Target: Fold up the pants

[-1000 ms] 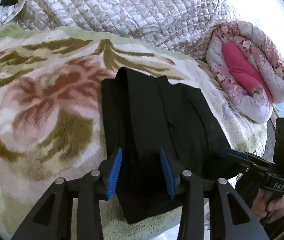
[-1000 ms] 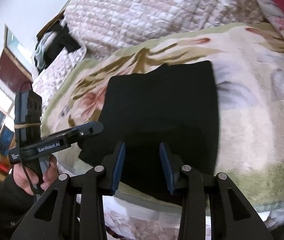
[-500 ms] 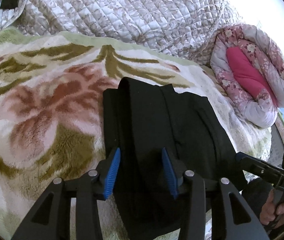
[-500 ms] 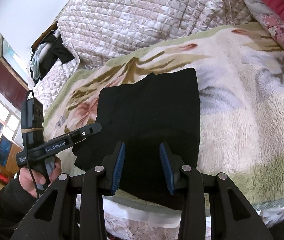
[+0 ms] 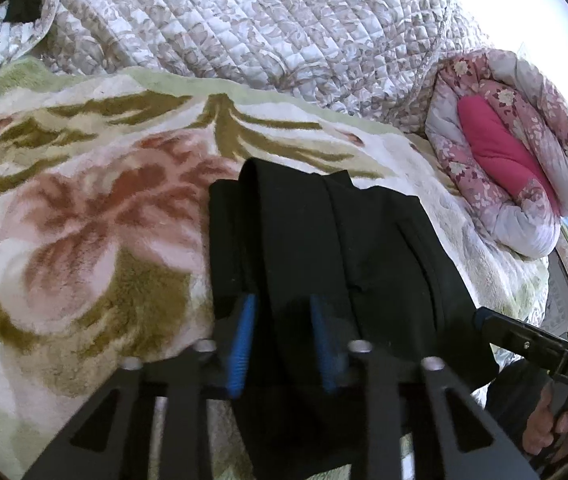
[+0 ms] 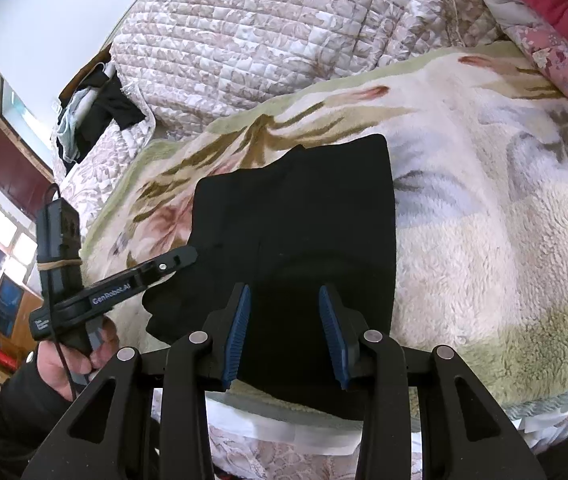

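Already partly folded, the black pants [image 5: 324,264] lie on the floral blanket [image 5: 84,220] at the bed's near edge. Left hand-held gripper [image 5: 284,340] has just been closing, fabric between its narrowed jaws; whether it pinches is unclear. Right hand-held gripper [image 6: 286,330] hovers half-open, gripping nothing. Next likely needs lifting this near edge over. Quilt [image 5: 264,28] and rolled pink bedding [image 5: 516,160] sit clear.

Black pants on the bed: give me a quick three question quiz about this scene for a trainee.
1. True or false: the black pants lie on the floral blanket.
2. The right gripper is: A open above the pants, B shut on a pillow, C out of view.
3. Fill in: in the left wrist view, the rolled pink quilt sits to the pants' ____.
Key: 1 true; 2 A; 3 right.
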{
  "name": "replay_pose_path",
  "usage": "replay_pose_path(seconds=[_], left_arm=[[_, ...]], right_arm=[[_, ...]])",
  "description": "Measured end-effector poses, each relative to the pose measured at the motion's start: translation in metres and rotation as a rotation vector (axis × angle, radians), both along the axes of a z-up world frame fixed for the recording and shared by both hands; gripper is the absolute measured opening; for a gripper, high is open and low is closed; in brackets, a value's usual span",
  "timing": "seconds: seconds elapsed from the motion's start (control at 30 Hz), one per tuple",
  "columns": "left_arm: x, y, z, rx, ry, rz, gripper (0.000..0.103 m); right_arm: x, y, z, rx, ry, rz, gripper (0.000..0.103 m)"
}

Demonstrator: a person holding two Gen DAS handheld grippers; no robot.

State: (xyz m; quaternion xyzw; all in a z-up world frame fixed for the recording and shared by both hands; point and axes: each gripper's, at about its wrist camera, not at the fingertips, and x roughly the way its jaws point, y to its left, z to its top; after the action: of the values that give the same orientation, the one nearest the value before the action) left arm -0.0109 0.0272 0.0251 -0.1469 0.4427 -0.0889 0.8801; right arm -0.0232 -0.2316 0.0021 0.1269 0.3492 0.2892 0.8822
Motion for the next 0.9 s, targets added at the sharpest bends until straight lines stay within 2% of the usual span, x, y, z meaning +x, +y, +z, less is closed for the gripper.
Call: replay_pose_path(seconds=[0.07, 0.17, 0.23, 0.33, 0.8, 0.9], left_arm=[[-0.003, 0.002, 0.005, 0.005, -0.005, 0.001, 0.009], [-0.007, 0.006, 0.008, 0.003, -0.007, 0.005, 0.0], [-0.01, 0.009, 0.008, -0.036, 0.003, -0.005, 0.001], [-0.016, 0.005, 0.007, -0.011, 0.0, -0.011, 0.001], [-0.026, 0.015, 0.005, -0.007, 0.02, 0.003, 0.001], [-0.027, 0.015, 0.007, -0.02, 0.022, -0.015, 0.005]], right_arm=[[0.0, 0.0, 0.0, 0.0, -0.001, -0.001, 0.037], [0.001, -0.001, 0.0, 0.002, -0.001, -0.003, 0.037], [0.002, -0.001, -0.001, 0.001, 0.002, -0.005, 0.037], [0.001, -0.002, -0.001, 0.001, 0.003, -0.005, 0.037], [0.003, -0.004, -0.002, -0.006, 0.005, -0.015, 0.037], [0.003, -0.003, -0.002, -0.008, 0.006, -0.012, 0.037]])
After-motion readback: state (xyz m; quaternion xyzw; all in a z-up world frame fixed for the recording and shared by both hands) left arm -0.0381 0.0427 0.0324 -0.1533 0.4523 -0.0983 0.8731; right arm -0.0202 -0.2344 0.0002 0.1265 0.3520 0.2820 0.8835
